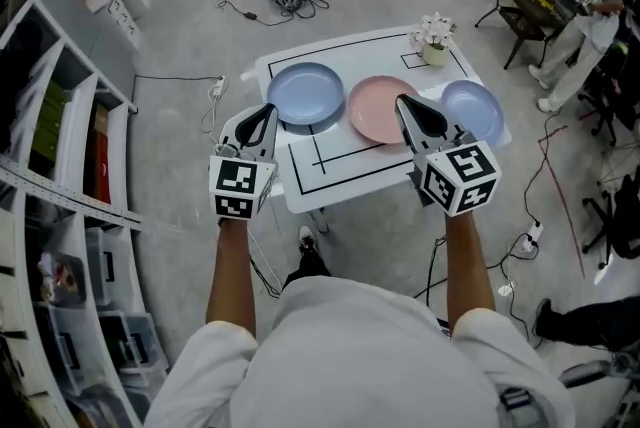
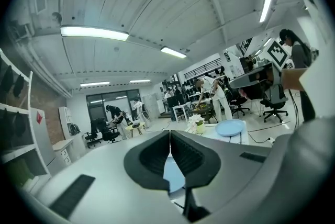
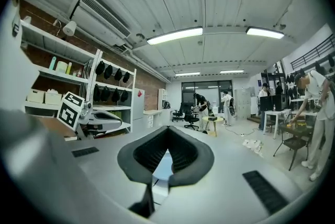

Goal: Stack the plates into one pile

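Three plates lie side by side on the white table. A large blue plate is on the left, a pink plate in the middle and a smaller blue plate on the right. My left gripper hovers at the near edge of the large blue plate, jaws shut and empty. My right gripper hangs over the pink plate's near right part, also shut on nothing. In the left gripper view the shut left gripper points level across the room, with the smaller blue plate beyond. The right gripper also shows shut jaws.
A small pot of white flowers stands at the table's far right corner. Black lines mark the tabletop. Shelving runs along the left. A person works at a bench at far right, and cables lie on the floor.
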